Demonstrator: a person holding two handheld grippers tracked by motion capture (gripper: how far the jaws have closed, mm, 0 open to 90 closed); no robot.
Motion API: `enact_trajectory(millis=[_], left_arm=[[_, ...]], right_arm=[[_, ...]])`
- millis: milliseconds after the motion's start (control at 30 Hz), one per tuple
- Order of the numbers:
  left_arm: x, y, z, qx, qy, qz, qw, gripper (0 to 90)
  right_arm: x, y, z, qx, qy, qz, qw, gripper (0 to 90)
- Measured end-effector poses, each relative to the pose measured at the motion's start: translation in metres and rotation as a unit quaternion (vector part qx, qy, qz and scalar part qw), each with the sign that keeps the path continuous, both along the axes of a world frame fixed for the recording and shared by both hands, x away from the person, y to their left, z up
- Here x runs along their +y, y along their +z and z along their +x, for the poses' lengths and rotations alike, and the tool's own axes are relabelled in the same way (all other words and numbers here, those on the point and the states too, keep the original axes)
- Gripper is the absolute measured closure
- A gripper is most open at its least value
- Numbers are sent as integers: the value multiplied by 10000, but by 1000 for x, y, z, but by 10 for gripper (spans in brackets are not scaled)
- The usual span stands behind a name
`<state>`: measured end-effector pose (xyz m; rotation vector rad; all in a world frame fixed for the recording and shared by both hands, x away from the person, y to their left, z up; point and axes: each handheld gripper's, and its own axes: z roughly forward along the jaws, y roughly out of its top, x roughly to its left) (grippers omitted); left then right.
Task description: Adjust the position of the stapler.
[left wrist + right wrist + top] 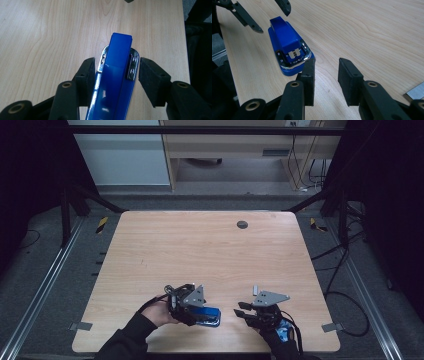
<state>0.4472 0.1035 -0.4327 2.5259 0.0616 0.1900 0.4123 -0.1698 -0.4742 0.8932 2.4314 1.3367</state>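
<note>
A blue stapler (209, 316) (117, 70) (287, 42) with a chrome front lies flat on the wooden table (200, 245) near its front edge. My left gripper (201, 316) (117, 60) (272, 21) straddles the stapler from its rear. The jaws are open, with the pads (86, 72) close beside its sides and a thin gap showing on the right. My right gripper (239, 309) (326, 62) faces the stapler's chrome front from the right. It is open with nothing between its pads, and its left pad (309, 80) sits just short of the stapler's front corner.
A small silver metal piece (255, 290) (415, 92) lies on the table just behind the right gripper. A dark round grommet (242, 224) sits near the far edge. Metal rails, cables and frame posts surround the table.
</note>
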Motion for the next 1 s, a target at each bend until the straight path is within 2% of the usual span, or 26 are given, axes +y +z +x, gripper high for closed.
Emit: enact_trajectory(millis=[33, 133, 367, 433, 567, 1000], left_arm=[[-1, 0, 1, -4, -24, 95, 10000, 471], [-4, -3, 2, 32, -45, 87, 9999, 470], [-11, -8, 7, 115, -147, 286, 9994, 480], [-12, -10, 8, 143, -154, 268, 9994, 490], [-14, -12, 9, 183, -190, 367, 9990, 519], [-20, -18, 14, 242, -250, 489, 9982, 579]], right_arm=[[0, 0, 0, 6, -1, -15, 10000, 673], [0, 0, 0, 12, 14, -17, 10000, 684], [1, 0, 0, 104, 34, 9, 9999, 753], [1, 0, 0, 137, 47, 25, 9999, 773], [2, 0, 0, 170, 77, 8, 9998, 801], [4, -1, 0, 186, 166, -45, 9997, 832]])
